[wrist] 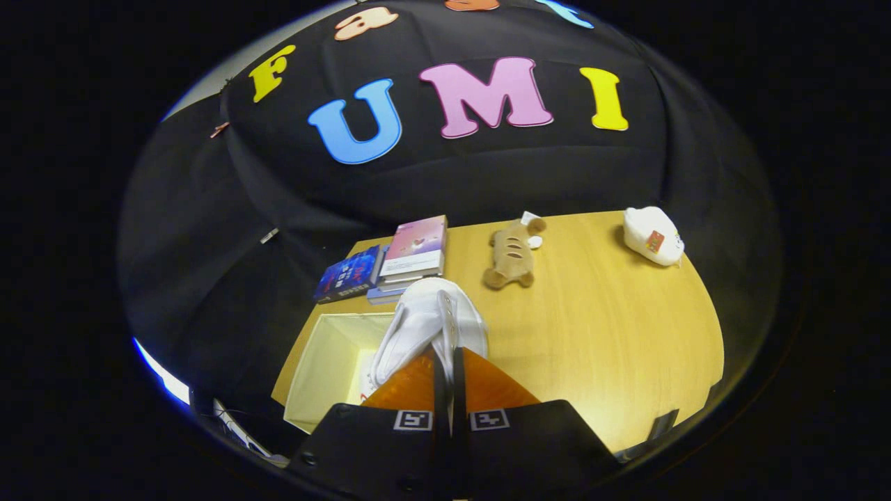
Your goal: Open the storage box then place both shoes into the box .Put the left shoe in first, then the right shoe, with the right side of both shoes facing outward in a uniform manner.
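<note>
Item: white shoe point(424, 327), which we held pinched in the claw point(449, 362) above the open storage box point(327, 362) on the desk point(598, 327); lowering it inside seemed next.

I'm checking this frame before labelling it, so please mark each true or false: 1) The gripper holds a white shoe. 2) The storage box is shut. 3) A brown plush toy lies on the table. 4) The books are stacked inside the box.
1) True: the gripper is closed on the thin edge of the white shoe.
2) False: the storage box is open, its pale inside showing beside the shoe.
3) True: the brown plush toy lies on the wooden table, beyond the fingers.
4) False: the books lie on the table behind the box.
</note>
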A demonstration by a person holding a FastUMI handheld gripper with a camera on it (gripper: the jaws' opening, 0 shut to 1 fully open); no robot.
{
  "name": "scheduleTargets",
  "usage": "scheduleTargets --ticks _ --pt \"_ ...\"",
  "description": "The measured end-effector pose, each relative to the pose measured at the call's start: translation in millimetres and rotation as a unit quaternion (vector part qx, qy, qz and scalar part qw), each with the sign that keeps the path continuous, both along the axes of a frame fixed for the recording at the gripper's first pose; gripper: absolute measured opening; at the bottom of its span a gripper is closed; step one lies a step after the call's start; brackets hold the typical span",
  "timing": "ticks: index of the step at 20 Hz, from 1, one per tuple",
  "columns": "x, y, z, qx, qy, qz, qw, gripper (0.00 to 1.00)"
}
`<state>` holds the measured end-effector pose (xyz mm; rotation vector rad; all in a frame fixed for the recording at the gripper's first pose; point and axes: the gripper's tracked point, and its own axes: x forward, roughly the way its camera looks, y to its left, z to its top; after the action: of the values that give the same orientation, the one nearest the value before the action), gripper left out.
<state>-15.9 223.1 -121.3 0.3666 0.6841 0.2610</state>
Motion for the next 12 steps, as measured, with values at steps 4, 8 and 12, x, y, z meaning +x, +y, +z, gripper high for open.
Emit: scheduleTargets --ticks 4,8,12 --pt "2.7 68.8 7.1 0.029 0.008 0.041 0.999 0.05" --pt "8.6 117.3 -0.6 0.031 0.018 0.063 0.997 0.05" --pt "12.2 134.5 -26.8 0.017 0.043 0.052 0.998 0.05"
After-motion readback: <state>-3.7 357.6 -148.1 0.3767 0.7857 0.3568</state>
